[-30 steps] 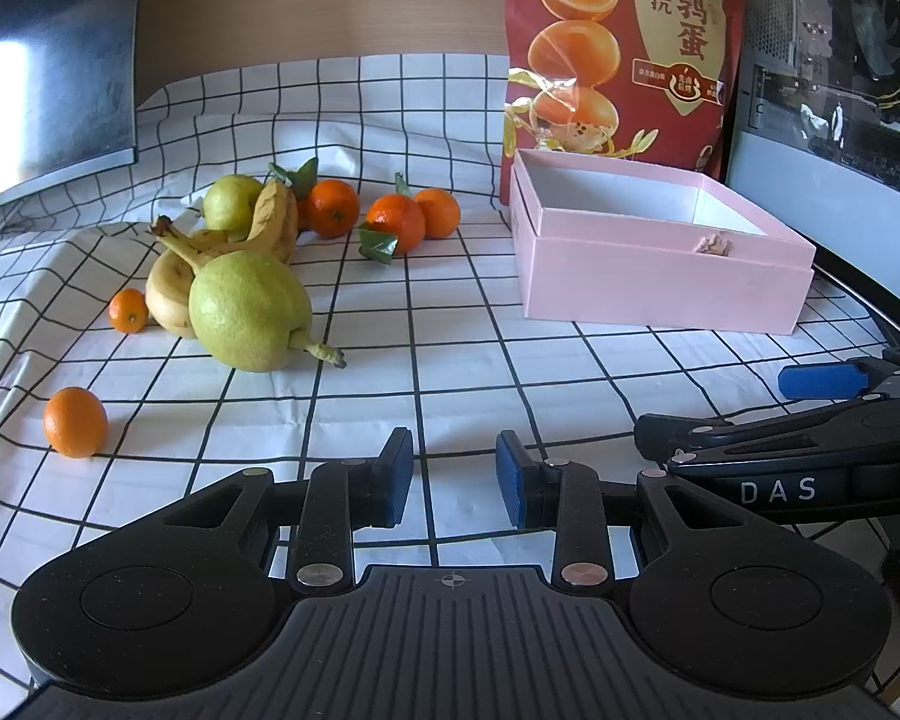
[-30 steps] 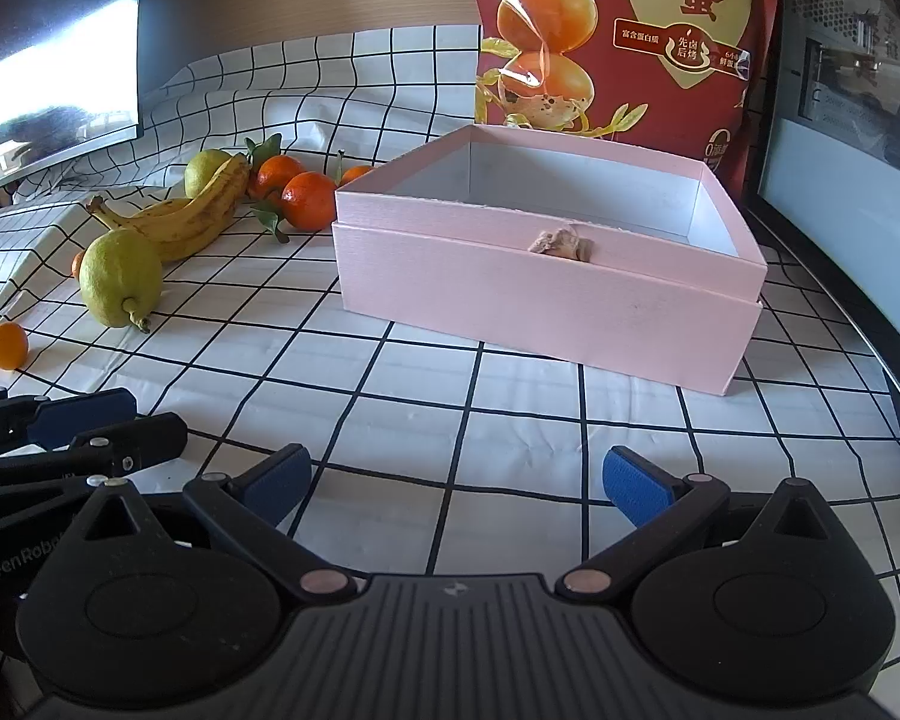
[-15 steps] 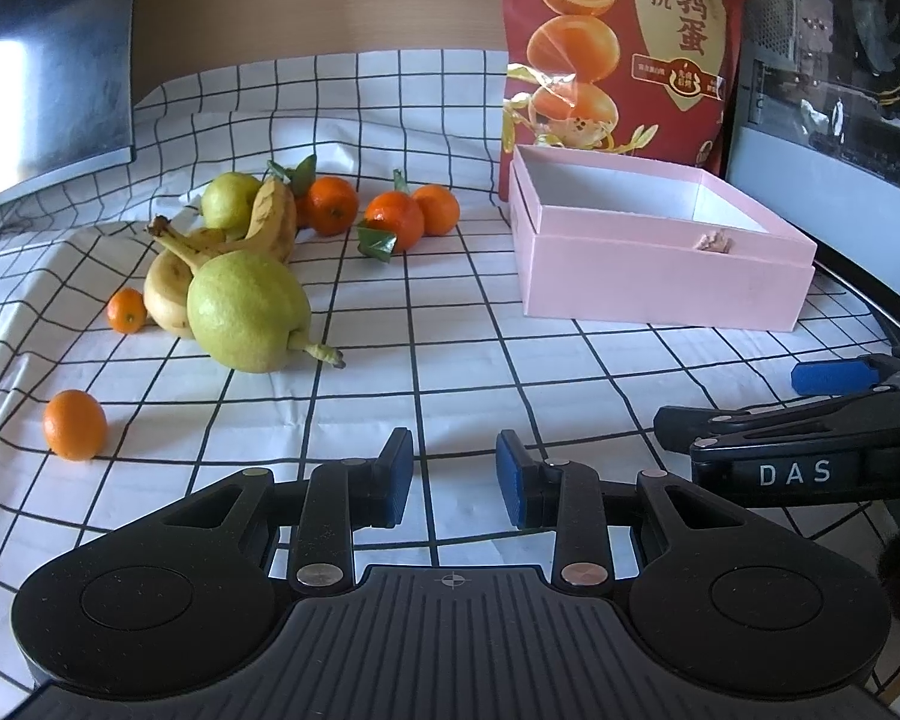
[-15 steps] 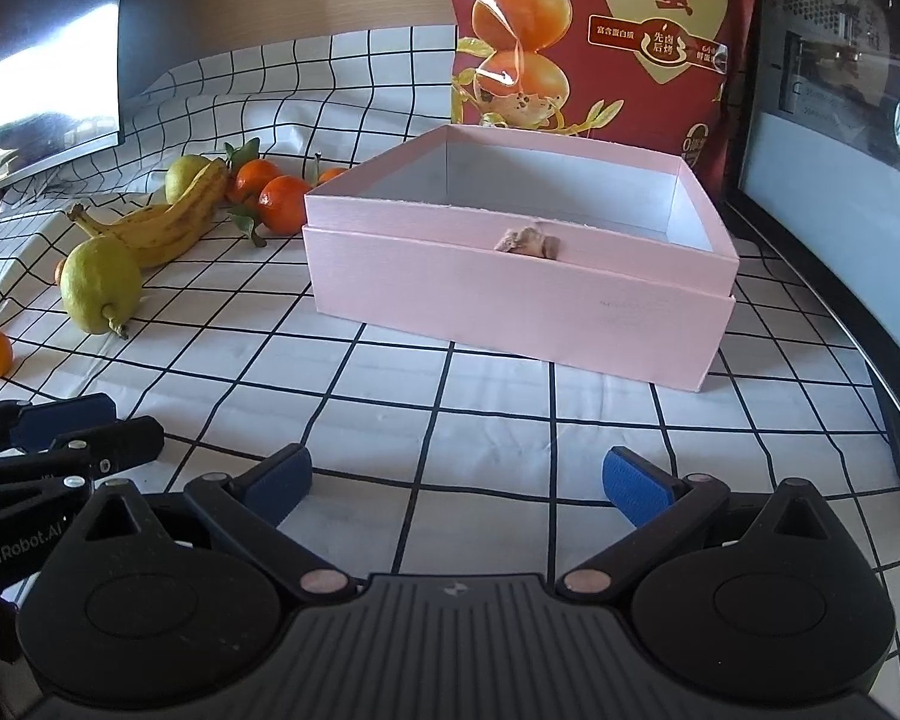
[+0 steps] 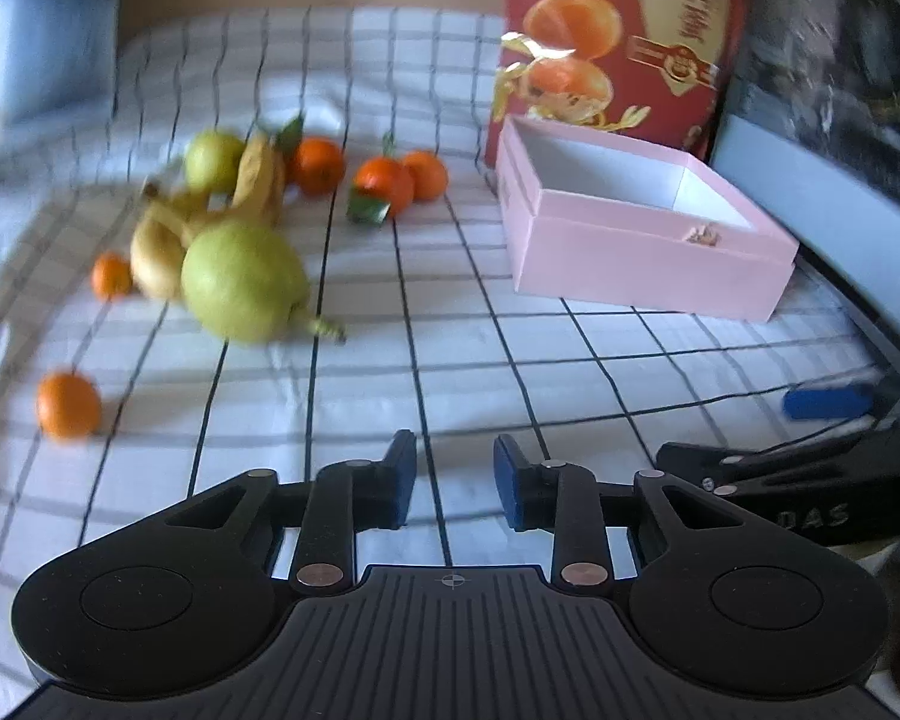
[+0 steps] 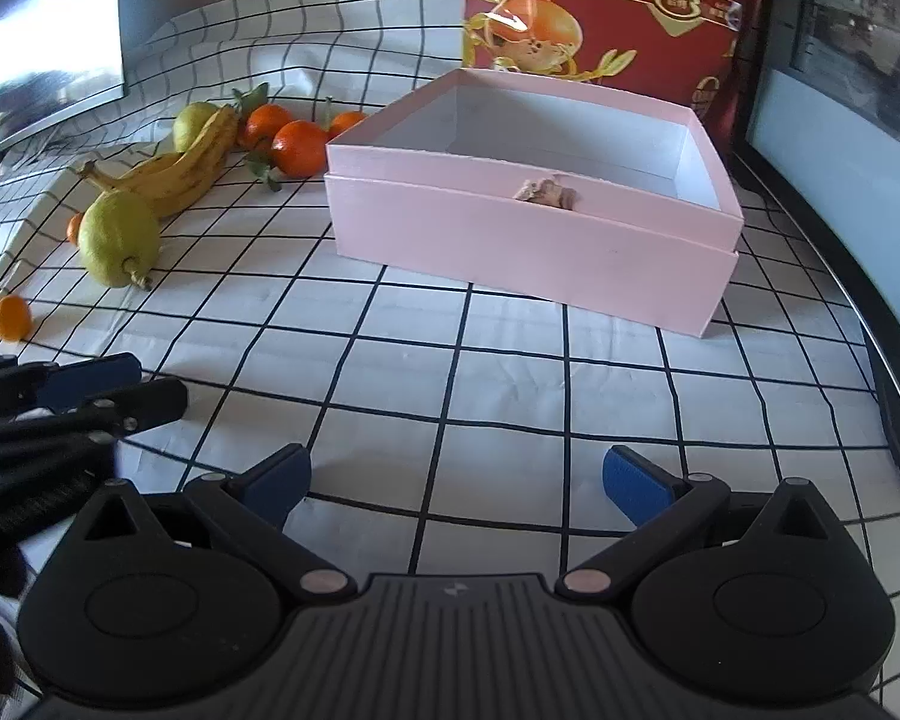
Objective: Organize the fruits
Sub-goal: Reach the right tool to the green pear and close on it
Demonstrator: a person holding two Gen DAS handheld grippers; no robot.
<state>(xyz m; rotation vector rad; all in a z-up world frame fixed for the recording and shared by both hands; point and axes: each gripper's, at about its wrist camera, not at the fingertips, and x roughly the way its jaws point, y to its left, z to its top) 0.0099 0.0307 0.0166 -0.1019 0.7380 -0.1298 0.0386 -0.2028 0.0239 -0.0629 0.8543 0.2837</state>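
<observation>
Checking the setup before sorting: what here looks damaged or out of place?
The pink box has a torn, brownish scuff on its front rim, as if paper had been ripped off. Inside, the box looks bare. The fruit lies loose on the checked cloth, with one small orange apart from the pile.

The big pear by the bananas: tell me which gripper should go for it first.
Left. In its view the big pear lies just ahead and slightly left of the left gripper, nothing between them. The right gripper faces the pink box, with the pear far off to its left.
</observation>
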